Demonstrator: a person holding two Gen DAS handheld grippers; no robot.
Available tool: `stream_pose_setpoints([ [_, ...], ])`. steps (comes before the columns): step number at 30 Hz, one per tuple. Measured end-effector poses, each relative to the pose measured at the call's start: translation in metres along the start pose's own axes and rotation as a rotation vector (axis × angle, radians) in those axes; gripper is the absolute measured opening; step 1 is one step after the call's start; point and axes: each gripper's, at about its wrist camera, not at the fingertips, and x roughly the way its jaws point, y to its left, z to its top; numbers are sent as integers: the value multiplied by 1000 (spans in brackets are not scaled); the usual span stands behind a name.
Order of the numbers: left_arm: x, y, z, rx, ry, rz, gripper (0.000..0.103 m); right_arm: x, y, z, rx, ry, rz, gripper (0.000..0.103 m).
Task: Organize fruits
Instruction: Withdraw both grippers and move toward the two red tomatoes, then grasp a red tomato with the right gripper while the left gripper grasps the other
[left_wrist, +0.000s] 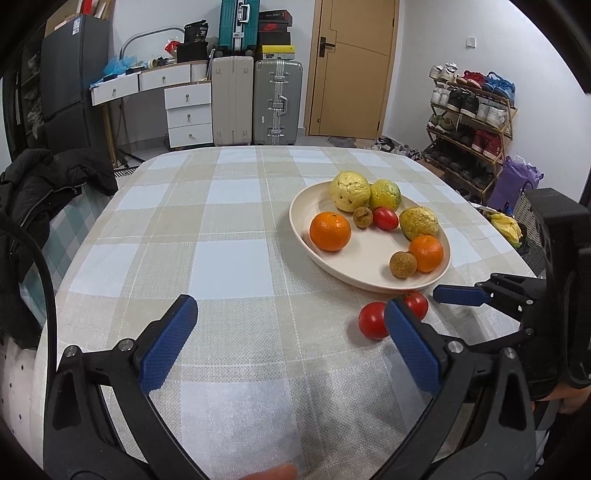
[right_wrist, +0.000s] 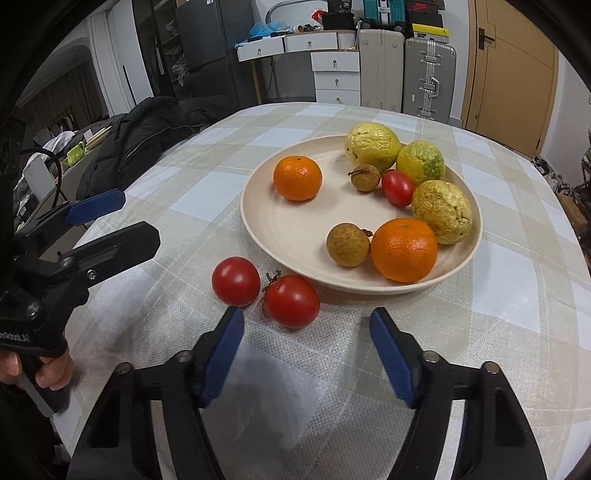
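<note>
From my left camera, my own blue finger (left_wrist: 412, 349) covers part of one tomato (left_wrist: 373, 319) and the tomato behind it (left_wrist: 417, 303). My hand (right_wrist: 51, 371) is cut off.

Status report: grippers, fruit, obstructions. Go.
Left gripper open, empty. Right gripper open, empty, just short of stemmed tomato. Second tomato beside it, both off plate. Nothing blocking.

Checked tablecloth (left_wrist: 229, 258) covers the table; black jacket (left_wrist: 48, 184) at its edge (draped); suitcases (left_wrist: 277, 103), drawer unit (left_wrist: 188, 114), shoe rack (left_wrist: 469, 122) behind.
</note>
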Motion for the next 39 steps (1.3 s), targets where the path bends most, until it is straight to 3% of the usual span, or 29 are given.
stream_pose_setpoints([
  [11,4,-2,-2,11,20,-7,100,4,8,3,-31,3,-49,58],
  [22,8,-4,-5,16,29,-10,100,2,10,2,-23,-7,-4,31],
  [39,11,-11,-8,46,45,-25,100,-35,-3,-12,7,-100,14,31],
])
